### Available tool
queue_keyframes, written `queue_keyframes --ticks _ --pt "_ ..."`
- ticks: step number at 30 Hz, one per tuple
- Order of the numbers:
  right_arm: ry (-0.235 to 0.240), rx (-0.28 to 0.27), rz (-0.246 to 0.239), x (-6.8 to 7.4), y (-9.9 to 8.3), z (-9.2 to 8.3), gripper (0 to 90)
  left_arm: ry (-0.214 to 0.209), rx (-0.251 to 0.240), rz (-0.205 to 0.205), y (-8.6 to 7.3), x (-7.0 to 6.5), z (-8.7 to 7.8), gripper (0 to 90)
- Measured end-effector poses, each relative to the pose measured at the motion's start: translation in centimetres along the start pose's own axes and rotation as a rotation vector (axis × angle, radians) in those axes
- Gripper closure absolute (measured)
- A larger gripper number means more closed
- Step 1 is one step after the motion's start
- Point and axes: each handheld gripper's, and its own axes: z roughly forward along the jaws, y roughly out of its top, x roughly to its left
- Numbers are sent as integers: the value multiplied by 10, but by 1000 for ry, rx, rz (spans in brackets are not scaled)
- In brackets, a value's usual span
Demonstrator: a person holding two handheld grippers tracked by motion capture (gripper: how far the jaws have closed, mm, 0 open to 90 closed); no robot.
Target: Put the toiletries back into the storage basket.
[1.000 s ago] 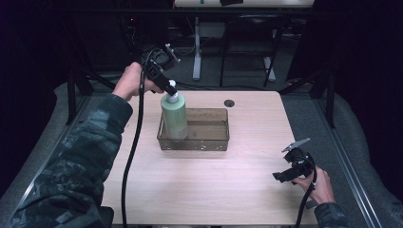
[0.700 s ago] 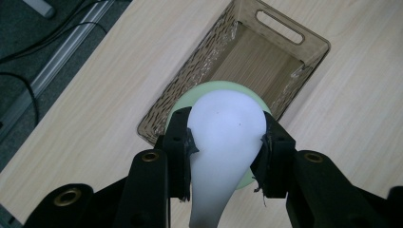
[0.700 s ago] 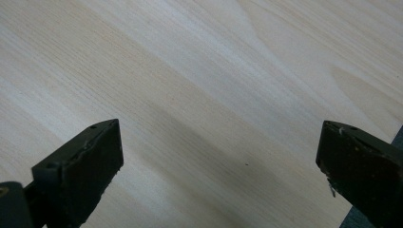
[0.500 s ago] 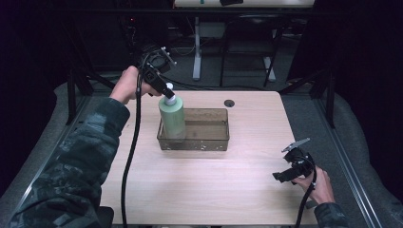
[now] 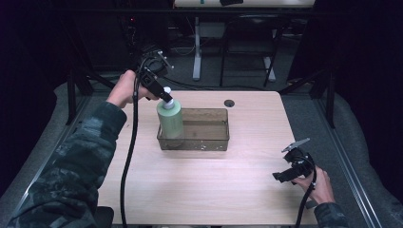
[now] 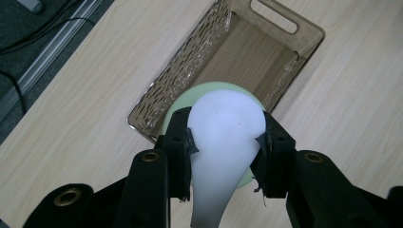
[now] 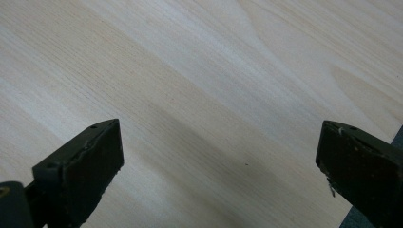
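- We find the left gripper [image 5: 164, 95] closed on the white cap [image 6: 228, 123] of a pale green bottle [image 5: 170, 122]; in the left gripper view both jaws press the cap's sides, with no gap showing.
- We note the bottle stands upright at the left end of the clear brown tray [image 5: 216, 142], its base inside the tray walls. Whether the base rests on the tray floor or hangs just above it, we cannot tell.
- The tray sits mid-table, lengthwise across the light wooden table [image 5: 199, 190]. Its remaining space to the right of the bottle looks bare.
- The right gripper [image 5: 291, 173] is held low near the table's right front corner, well apart from the tray. Its jaws stand wide apart with nothing between them; the right gripper view shows bare wood beneath.
- Our judgement: the step in hand is seating the bottle in the tray. Done well, it means keeping the bottle vertical, lowering until the base bears fully, then parting the jaws evenly and lifting straight up.
- Risk: the grip is on the cap alone, high on a tall body. Any sideways pull on release could tip the bottle against the tray wall.
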Motion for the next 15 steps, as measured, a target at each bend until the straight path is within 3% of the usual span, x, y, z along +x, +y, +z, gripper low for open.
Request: queue_keyframes --ticks 15 --pt "0 1 2 0 0 0 17 -18 7 -12 -7 3 0 631"
